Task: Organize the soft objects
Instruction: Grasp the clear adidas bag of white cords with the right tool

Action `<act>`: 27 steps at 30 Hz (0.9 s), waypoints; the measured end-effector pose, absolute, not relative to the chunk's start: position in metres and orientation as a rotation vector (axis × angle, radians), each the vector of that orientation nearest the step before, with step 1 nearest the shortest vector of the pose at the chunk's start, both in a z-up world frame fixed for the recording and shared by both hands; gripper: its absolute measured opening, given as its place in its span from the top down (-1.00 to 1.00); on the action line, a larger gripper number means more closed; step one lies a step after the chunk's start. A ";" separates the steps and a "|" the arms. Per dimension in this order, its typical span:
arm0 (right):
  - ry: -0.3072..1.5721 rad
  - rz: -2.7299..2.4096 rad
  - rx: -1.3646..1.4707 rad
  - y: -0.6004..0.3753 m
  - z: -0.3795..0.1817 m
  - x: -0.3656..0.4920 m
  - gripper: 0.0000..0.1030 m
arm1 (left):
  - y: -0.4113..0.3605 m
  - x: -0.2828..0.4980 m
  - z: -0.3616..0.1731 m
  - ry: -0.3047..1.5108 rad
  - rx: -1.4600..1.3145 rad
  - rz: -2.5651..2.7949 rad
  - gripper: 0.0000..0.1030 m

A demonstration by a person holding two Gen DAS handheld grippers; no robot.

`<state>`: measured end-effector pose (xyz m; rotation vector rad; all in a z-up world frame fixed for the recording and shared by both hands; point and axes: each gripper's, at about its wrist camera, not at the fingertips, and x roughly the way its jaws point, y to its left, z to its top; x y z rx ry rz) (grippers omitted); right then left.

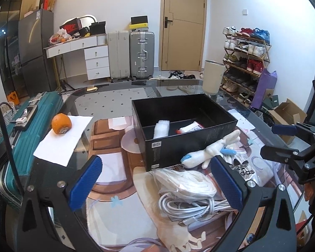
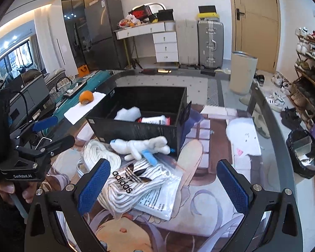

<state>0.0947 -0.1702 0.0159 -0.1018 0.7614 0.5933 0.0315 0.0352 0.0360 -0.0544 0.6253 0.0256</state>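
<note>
1 "adidas"-printed bag (image 2: 132, 180) beside plush toy (image 2: 140, 146)

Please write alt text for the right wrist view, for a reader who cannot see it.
The open right claw hovers over a clear Adidas bag of white laces on a glass table. Beyond it, a white plush toy lies against an open black box.
</note>
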 end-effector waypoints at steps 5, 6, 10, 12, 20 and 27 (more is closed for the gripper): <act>0.819 0.589 -0.113 -0.157 0.003 0.096 -0.99 | 0.035 0.034 0.034 0.636 -0.052 0.022 -1.00; 0.827 0.595 -0.117 -0.154 0.001 0.096 -0.99 | 0.035 0.034 0.033 0.640 -0.050 0.023 -1.00; 0.854 0.633 -0.146 -0.138 -0.011 0.093 -0.99 | 0.038 0.034 0.034 0.635 -0.049 0.033 -1.00; 0.861 0.642 -0.163 -0.131 -0.016 0.091 -0.99 | 0.042 0.034 0.034 0.634 -0.060 0.037 -1.00; 0.887 0.644 -0.170 -0.114 -0.031 0.089 -0.99 | 0.050 0.036 0.032 0.636 -0.088 0.046 -1.00; 0.916 0.648 -0.209 -0.125 -0.031 0.094 -0.99 | 0.043 0.038 0.029 0.651 -0.060 0.034 -1.00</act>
